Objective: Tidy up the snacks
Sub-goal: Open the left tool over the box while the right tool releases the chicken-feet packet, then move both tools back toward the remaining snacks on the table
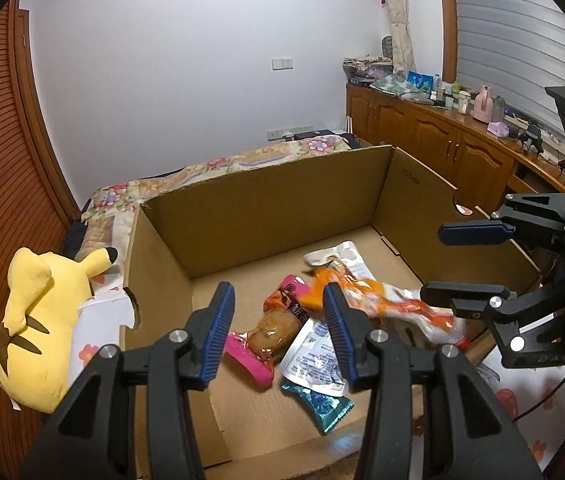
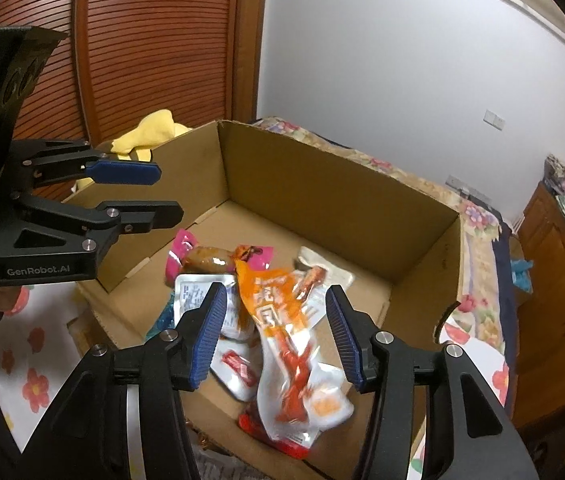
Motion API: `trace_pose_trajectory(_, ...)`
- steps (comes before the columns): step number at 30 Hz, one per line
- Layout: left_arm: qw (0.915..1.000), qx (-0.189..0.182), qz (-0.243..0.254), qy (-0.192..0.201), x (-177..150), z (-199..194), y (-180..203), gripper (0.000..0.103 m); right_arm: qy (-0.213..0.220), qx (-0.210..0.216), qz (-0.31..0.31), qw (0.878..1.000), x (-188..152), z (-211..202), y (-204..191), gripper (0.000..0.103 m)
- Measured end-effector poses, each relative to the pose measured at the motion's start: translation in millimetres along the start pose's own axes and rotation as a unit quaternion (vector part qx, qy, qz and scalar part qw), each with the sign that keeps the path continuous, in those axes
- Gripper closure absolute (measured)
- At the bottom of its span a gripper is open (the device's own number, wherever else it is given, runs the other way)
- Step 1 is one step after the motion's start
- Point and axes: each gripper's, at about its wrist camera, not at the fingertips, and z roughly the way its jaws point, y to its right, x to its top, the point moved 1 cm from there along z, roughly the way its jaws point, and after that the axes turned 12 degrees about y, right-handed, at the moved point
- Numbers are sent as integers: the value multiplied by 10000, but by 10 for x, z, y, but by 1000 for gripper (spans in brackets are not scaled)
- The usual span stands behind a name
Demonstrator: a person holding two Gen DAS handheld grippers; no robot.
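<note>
An open cardboard box (image 1: pixel 266 204) lies on a flowered bed. Inside are a pink pack with brown food (image 1: pixel 274 328), a white-blue pouch (image 1: pixel 314 360), a teal pack (image 1: pixel 322 404) and a long orange-and-white pack (image 2: pixel 294 360). The orange pack looks blurred. It lies in the gap of my right gripper (image 2: pixel 275 292), whose pads stand clear of it, so the gripper is open. My left gripper (image 1: pixel 278 292) hovers open above the pink pack with nothing between its pads. The left gripper (image 2: pixel 170 192) shows over the box's left wall in the right wrist view.
A yellow plush toy (image 1: pixel 42 320) lies left of the box. The box walls (image 2: pixel 322 200) stand tall at the back and right, lower at the front. A cluttered wooden cabinet (image 1: pixel 442 136) runs along the right. A slatted wooden door (image 2: pixel 154 40) is behind.
</note>
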Motion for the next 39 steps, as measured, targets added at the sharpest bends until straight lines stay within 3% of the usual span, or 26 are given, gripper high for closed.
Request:
trace_pose_trajectory(9,9998,-52,-15,206,4,-329,99,58,275,-22,70,9996,36,-349,-96,48)
trace_pose_trajectory(14,9993,-101,-7,364,-21,-655,168,57,415,-100,113,9990,-9,-657,-197,39)
trace_pose_trajectory(21,9984,-148,75,533,-184,-1121,303,47,526,-248,278,9979,-212,-1056,-370,28)
trace_pose_trajectory(30,9990,-113,42,435,-618,-1407,387,40,317,-342,448,9979,-627,-1203,-578,23)
trace_pose_trajectory(36,9991,-272,-141,298,-903,-1389,333,30,3,-467,514,9976,-898,-1085,-583,23)
trace_pose_trajectory(39,9990,-324,-243,161,-1022,-1317,294,30,-91,-467,605,9970,-1012,-995,-561,23)
